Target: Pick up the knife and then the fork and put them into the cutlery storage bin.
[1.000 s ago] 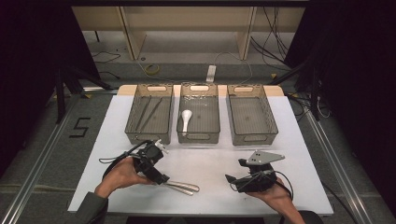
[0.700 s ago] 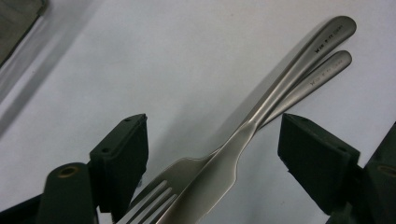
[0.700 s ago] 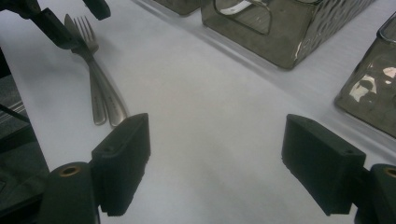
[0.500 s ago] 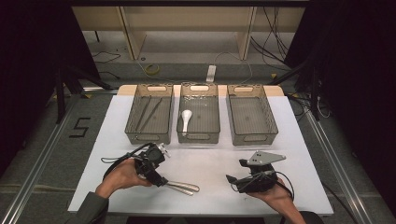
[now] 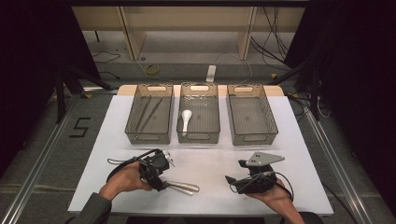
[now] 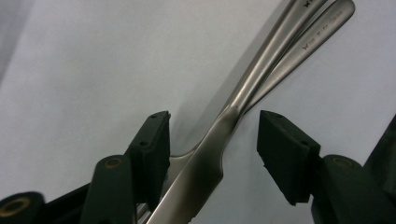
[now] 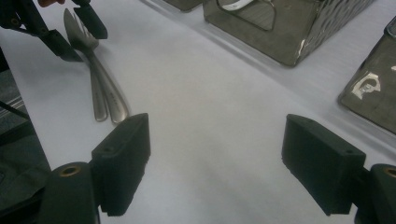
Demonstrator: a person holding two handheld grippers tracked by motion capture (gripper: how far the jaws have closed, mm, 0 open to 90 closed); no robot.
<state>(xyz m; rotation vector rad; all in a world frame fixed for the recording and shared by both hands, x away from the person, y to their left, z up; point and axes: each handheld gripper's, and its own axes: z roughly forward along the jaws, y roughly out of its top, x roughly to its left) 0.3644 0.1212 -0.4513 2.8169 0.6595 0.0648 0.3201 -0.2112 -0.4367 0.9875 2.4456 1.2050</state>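
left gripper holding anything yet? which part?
Nothing held yet: left gripper jaws, just closing, straddle the knife and fork without pressing. Right gripper open.

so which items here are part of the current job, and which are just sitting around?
In the job:
- left hand-held gripper, jaws just closing around the knife and fork, pads not yet on them
- knife and fork

Lying about:
- right hand-held gripper, open over bare table
- three bins
- white spoon
- chopsticks

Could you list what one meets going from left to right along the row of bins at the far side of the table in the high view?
Left bin holding dark chopsticks → middle bin holding a white spoon → right bin, with nothing visible in it.
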